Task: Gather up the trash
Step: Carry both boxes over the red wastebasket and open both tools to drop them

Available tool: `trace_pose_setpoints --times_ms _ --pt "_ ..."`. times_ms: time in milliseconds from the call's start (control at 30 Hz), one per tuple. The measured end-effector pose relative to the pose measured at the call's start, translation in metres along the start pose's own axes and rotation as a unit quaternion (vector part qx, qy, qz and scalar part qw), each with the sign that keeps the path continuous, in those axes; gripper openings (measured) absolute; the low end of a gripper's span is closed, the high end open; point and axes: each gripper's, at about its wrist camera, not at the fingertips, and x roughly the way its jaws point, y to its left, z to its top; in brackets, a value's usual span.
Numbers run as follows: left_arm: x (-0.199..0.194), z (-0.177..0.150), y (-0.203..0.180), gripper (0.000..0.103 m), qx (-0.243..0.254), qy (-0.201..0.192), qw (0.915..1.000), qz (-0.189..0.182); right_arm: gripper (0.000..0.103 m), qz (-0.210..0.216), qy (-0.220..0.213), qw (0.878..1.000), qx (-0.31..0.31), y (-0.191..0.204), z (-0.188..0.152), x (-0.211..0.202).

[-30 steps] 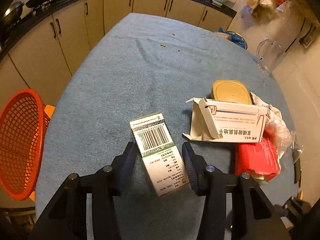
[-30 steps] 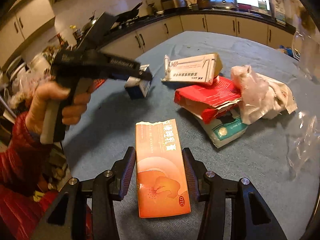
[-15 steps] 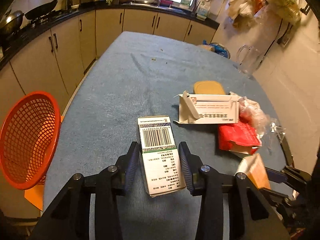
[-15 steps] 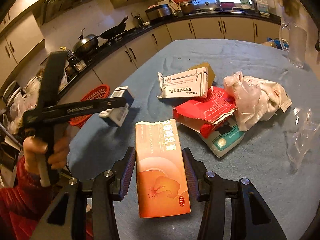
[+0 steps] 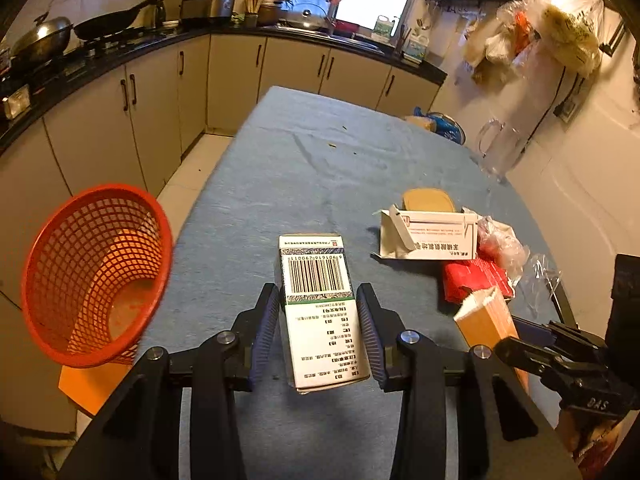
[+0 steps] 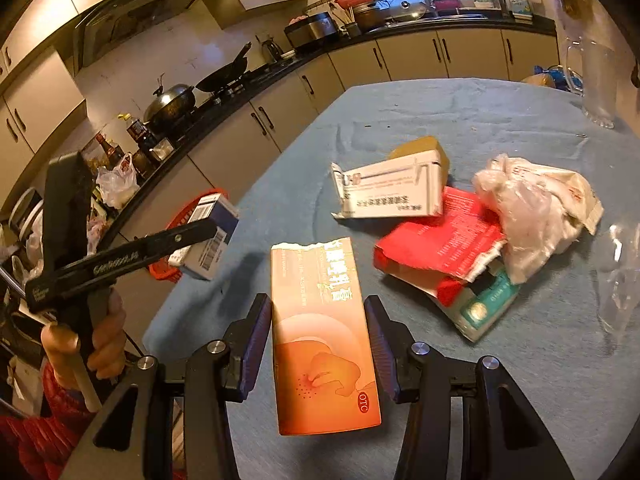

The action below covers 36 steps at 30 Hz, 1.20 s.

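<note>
The left hand-held gripper [image 5: 318, 328] is clamped on a white box [image 5: 322, 308] with a barcode, its 2 fingers [image 5: 266, 326] pressed to the long sides. The box is lifted above the blue tabletop [image 5: 320, 168], near its left edge. Off that edge, to the left and lower, a red basket [image 5: 94, 272] tilts with its mouth toward the camera. In the right wrist view the same gripper [image 6: 192, 236] shows from the side, held by the person's left hand [image 6: 106, 344], with the box [image 6: 206, 236] in front of the basket [image 6: 188, 216].

The right hand-held gripper [image 6: 318, 344] is clamped on an orange box [image 6: 322, 336] with a torn top edge and an OTC mark, also raised over the tabletop [image 6: 460, 120]. From the left wrist view this box [image 5: 486, 316] pokes up at the right edge.

Beyond it the rest of the trash lies in a heap: an opened white carton [image 6: 390, 190] in front of a tan lid [image 6: 418, 146], a red packet [image 6: 440, 240] touching the carton, a crumpled plastic bag [image 6: 528, 208] on the packet's right side, and a teal pack [image 6: 488, 308] partly under the packet. A clear wrapper [image 6: 618, 276] lies just right of the heap. A clear jug [image 6: 592, 80] stands at the far right of the tabletop.
</note>
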Motion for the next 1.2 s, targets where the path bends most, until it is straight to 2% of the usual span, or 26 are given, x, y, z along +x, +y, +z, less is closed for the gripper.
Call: trace_pose_setpoints --times_ms 267,533,800,933,1200 --pt "-0.035 0.005 0.041 0.039 -0.022 -0.037 0.9988 0.026 0.052 0.028 0.0 1.0 -0.013 0.032 0.022 0.022" --pt "-0.06 0.009 0.116 0.039 -0.073 -0.056 0.9936 0.066 0.052 0.059 0.028 0.998 -0.015 0.078 0.042 0.069" --pt "-0.048 0.004 0.169 0.039 -0.095 -0.049 0.9892 0.1 0.052 0.078 0.054 0.995 -0.042 0.135 0.077 0.126" --pt "-0.034 -0.001 0.191 0.039 -0.107 -0.032 0.9885 0.102 0.052 0.09 0.078 0.992 -0.035 0.153 0.087 0.162" --pt "-0.011 -0.003 0.211 0.039 -0.122 -0.021 0.9862 0.11 0.052 0.078 0.115 0.99 -0.03 0.177 0.096 0.23"
